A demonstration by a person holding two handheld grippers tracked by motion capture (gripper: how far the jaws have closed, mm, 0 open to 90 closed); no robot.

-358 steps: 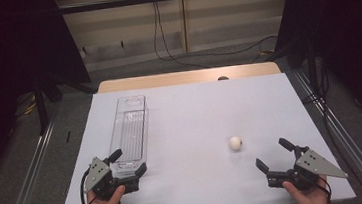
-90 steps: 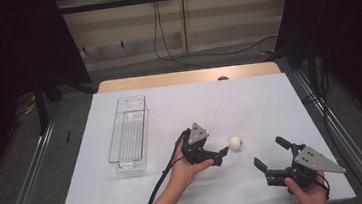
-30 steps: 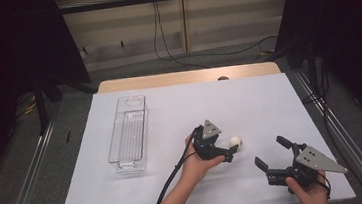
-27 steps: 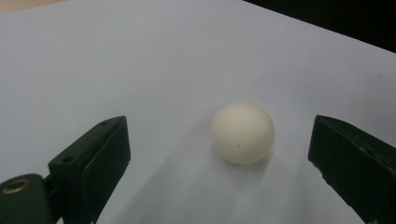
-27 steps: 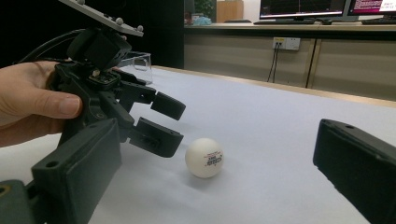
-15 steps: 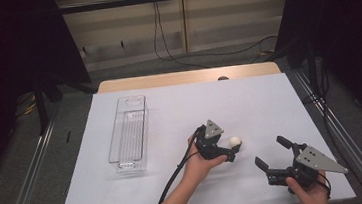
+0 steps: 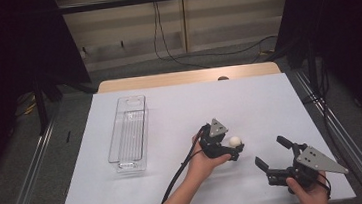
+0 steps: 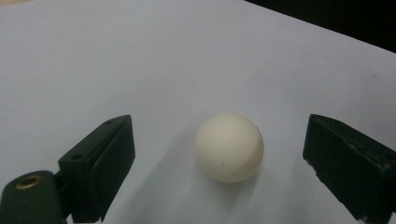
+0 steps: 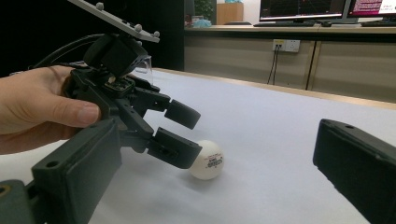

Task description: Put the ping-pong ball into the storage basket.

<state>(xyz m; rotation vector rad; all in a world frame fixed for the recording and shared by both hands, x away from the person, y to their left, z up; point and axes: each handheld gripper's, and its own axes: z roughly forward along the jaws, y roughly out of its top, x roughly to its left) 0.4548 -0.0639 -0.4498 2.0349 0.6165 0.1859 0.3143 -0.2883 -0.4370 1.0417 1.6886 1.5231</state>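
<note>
Right gripper (image 7: 271,162): held in the person's right hand at the near right edge of the white table (image 7: 269,103). Its jaws stand spread, with nothing between them. It points toward the left gripper and lies well apart from the ball.

Left gripper (image 7: 234,149): held in the person's left hand (image 7: 202,161), near the middle of the table and slightly toward the near edge. Its cable trails back along the forearm to the near edge. The jaws have just been closing, yet they remain spread. In the left gripper view the table-tennis ball (image 8: 229,147) sits between the two black jaws, with a clear gap on each side; neither pad touches it. In the right gripper view the left gripper (image 9: 180,133) reaches over the ball (image 9: 208,160) with one jaw in front of it and one above and behind; whether the front jaw touches cannot be told from that view.

Table-tennis ball (image 7: 235,141): white, with small printed lettering on its side. It rests on the table surface, between the left gripper's jaws, left of and beyond the right gripper.

Clear plastic tray (image 7: 129,135): long, narrow and ribbed, lying lengthwise on the left part of the table, well apart from the ball and from both grippers.
</note>
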